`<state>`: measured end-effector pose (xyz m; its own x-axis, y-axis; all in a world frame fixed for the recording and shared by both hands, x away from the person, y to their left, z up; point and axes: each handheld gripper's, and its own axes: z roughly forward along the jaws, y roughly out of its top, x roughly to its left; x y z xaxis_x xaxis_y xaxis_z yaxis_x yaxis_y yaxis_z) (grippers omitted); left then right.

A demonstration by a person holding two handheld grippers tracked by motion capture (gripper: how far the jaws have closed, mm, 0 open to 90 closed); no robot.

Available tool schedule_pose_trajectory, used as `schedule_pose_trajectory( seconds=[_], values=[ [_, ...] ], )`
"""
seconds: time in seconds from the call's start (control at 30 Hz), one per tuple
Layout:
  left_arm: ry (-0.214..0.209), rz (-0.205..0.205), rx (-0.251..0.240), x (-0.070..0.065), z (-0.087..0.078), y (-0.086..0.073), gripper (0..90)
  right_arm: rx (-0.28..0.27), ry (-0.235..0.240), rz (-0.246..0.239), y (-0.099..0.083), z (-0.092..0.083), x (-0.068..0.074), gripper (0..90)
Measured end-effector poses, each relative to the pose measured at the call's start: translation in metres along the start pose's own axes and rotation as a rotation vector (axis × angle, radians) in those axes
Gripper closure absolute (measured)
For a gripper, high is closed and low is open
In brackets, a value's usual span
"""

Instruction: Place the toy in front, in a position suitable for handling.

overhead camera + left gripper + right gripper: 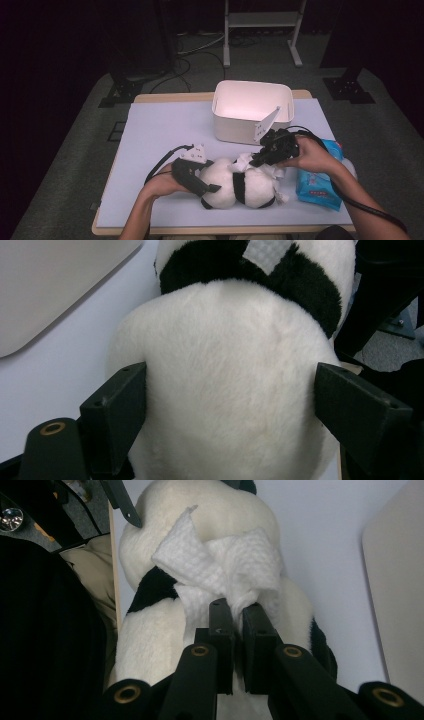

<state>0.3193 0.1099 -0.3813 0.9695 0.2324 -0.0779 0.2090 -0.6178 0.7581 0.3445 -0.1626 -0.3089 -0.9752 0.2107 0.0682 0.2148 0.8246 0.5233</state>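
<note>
A black and white panda plush [240, 187] lies on its side near the table's front edge. My left gripper [212, 180] grips it from the left. In the left gripper view the two pads press into the white body [225, 340] on both sides, so this gripper [230, 400] is shut on the plush. My right gripper [255, 161] comes in from the right above the plush. Its jaws [239, 612] are pinched together on a crumpled white wipe [225, 565]. The wipe [244, 161] rests against the top of the plush [150, 635].
A white plastic bin [235, 131] stands behind the plush at the middle back of the pale blue mat [160, 130]. A blue pack of wipes [317, 185] lies at the right, under my right forearm. The mat's left half is bare.
</note>
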Motion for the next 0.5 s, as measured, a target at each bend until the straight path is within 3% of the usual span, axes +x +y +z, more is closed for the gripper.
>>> schedule_pose_trajectory(
  seconds=[0.5],
  values=[
    [0.002,-0.015,-0.018,0.001,0.001,0.002,15.4,-0.018,-0.011,0.054,-0.028,-0.011,-0.004,84.5]
  ],
)
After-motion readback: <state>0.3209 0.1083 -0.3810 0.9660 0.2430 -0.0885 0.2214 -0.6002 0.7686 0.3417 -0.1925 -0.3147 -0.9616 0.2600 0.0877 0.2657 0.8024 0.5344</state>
